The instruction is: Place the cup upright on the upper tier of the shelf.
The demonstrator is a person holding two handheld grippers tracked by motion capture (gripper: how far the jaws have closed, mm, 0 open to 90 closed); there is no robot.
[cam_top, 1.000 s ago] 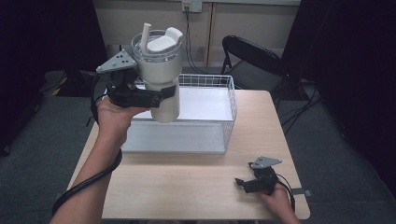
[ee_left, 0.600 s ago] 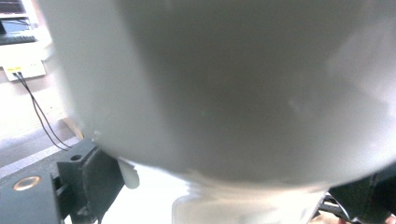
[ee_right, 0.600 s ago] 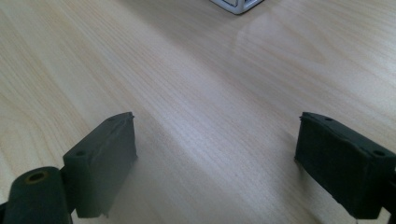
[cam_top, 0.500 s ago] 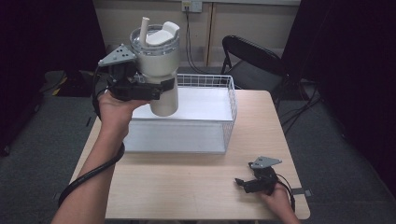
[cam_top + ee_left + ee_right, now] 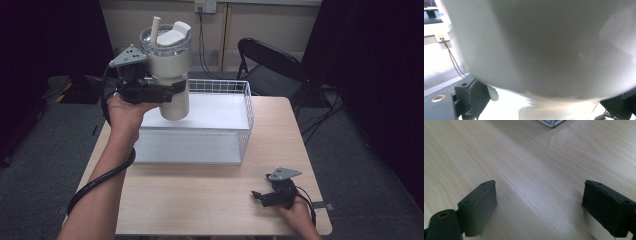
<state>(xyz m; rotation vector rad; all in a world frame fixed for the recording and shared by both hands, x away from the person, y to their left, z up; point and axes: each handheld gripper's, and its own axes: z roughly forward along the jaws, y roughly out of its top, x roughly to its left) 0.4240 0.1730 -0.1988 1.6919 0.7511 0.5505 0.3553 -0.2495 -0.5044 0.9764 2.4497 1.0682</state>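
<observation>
Gripping a cream tumbler (image 5: 168, 75) around its body, left gripper (image 5: 165, 92) clamped tight, cup held upright in the air above the near-left part of a white wire basket (image 5: 240, 150). Topped with a clear lid and a straw (image 5: 155, 27) poking up. Seen up close from the left gripper view, pale tumbler wall (image 5: 544, 47) pressed between the jaws. Resting low on the wooden table (image 5: 200, 200) near its front right corner, right gripper (image 5: 262, 196) spread wide, jaws apart over bare wood (image 5: 536, 182), holding nothing.
</observation>
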